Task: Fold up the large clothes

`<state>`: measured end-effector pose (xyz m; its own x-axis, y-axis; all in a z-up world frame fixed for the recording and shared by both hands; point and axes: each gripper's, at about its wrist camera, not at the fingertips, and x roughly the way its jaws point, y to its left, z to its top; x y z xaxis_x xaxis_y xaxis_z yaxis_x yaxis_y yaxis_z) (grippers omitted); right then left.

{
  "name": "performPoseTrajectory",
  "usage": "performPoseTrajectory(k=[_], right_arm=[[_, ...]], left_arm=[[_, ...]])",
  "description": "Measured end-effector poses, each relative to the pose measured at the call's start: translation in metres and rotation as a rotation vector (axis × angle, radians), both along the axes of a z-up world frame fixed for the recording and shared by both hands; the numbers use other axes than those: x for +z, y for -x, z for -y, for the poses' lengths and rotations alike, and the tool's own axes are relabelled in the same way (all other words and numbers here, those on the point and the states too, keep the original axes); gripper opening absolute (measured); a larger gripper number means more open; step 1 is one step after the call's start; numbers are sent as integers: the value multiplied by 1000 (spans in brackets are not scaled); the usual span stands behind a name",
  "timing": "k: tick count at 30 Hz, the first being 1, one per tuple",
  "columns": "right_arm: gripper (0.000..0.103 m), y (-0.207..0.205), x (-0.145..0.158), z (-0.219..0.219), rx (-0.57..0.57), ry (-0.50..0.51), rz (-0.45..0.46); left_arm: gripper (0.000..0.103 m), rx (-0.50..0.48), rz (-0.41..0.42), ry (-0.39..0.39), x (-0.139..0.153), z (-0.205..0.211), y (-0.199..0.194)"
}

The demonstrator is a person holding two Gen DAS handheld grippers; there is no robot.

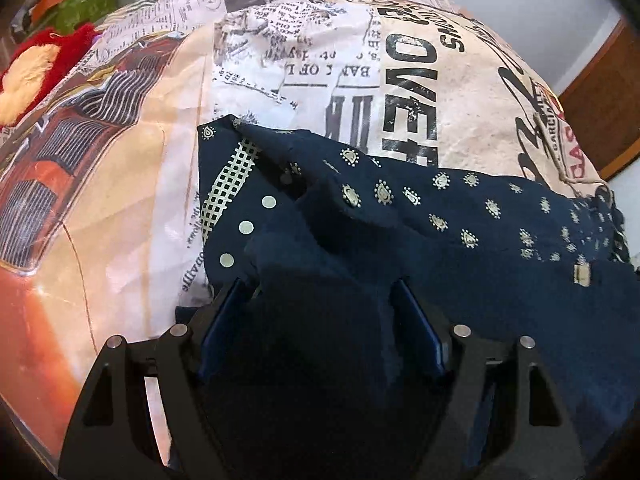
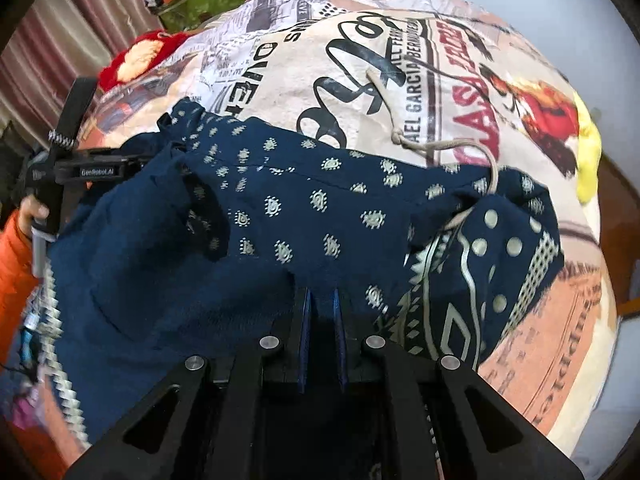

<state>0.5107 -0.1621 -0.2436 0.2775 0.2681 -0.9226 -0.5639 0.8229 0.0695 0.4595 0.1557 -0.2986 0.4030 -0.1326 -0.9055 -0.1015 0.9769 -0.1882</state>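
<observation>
A large navy garment (image 1: pixel 420 232) with small pale paisley marks and a dotted, patterned border lies bunched on a bed. It also shows in the right wrist view (image 2: pixel 280 216). My left gripper (image 1: pixel 320 300) has its jaws apart, with a thick bunch of the navy cloth between them. My right gripper (image 2: pixel 322 300) is shut on a thin fold of the same garment. The left gripper's body (image 2: pixel 80 168) shows at the left of the right wrist view, held by a hand in an orange sleeve. A beige drawstring (image 2: pixel 440 148) trails from the garment.
The bedspread (image 1: pixel 400 60) has newspaper and vintage poster print. A red and cream plush (image 1: pixel 28 72) lies at the far left. A green bag (image 2: pixel 200 0) sits beyond the bed. A yellow item (image 2: pixel 588 148) lies at the right edge. A wooden frame (image 1: pixel 600 100) runs at right.
</observation>
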Motion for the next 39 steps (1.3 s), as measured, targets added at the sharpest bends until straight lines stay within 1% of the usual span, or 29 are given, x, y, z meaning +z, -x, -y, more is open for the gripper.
performPoseTrajectory(k=[1,2,3,4,5,6,7,9,11,13,14,16,17,19,21,22,23,24,25,26,27,28,30,31,32,33,35,37,39], right_arm=[[7,2,-1,-5,16,54,46],[13,4,-2,-9,25,98,76],[23,6,-2,-12,34,130,98],[29,8,-3,-16,41,177,140],[49,9,-3,-18,41,209,170],[66,8,-3,-17,28,246,206],[68,5,-3,-13,17,244,207],[69,-9,-1,5,-27,138,115],[69,-17,6,19,-75,48,56],[69,-17,20,27,-114,-6,48],[69,-13,30,30,-119,-59,46],[69,-6,45,32,-91,-176,27],[69,-2,50,30,-69,-209,14],[69,1,48,20,-42,-201,5],[69,-1,33,9,-34,-159,-13],[68,-3,25,7,-34,-147,-32],[67,-8,12,5,-42,-140,-67],[66,-10,6,4,-53,-142,-77],[65,-9,2,5,-56,-147,-78],[56,-9,3,4,-56,-151,-72],[45,-9,4,4,-56,-149,-63],[42,-8,5,5,-59,-147,-56],[28,-8,5,4,-65,-145,-41],[23,-5,8,6,-69,-142,-29],[15,-3,11,8,-74,-141,-12],[10,0,14,11,-80,-144,5],[5,4,24,19,-100,-162,33],[4,9,35,26,-115,-155,84],[4,13,45,32,-114,-172,111]], left_arm=[[77,7,9,-4,0,1,2],[77,12,16,-5,0,1,4],[77,20,22,-1,-2,0,7],[77,28,23,6,-3,-1,9],[77,35,23,14,-4,-2,11],[77,41,24,19,-4,-3,12],[77,42,25,17,-4,-2,13],[77,40,25,2,-3,0,13],[77,32,28,-14,-2,1,14],[76,26,32,-19,-1,2,13],[76,25,35,-17,-1,2,14],[74,25,43,-13,-1,1,14],[73,25,48,-13,0,1,15],[68,28,61,-15,1,2,19],[57,19,74,-29,4,6,19],[52,10,81,-40,6,10,22],[40,-5,88,-56,9,13,24],[28,-12,91,-69,10,16,21],[24,-20,94,-77,12,19,22],[22,-24,97,-82,14,20,23],[20,-24,106,-96,17,22,24],[19,-23,115,-107,20,23,26],[18,-18,143,-118,29,22,30],[17,-16,160,-120,34,21,33],[17,-13,172,-124,39,19,35],[17,-11,188,-129,45,17,38],[17,-7,213,-133,58,12,44],[16,-2,246,-135,74,6,51],[16,0,281,-134,89,2,57]])
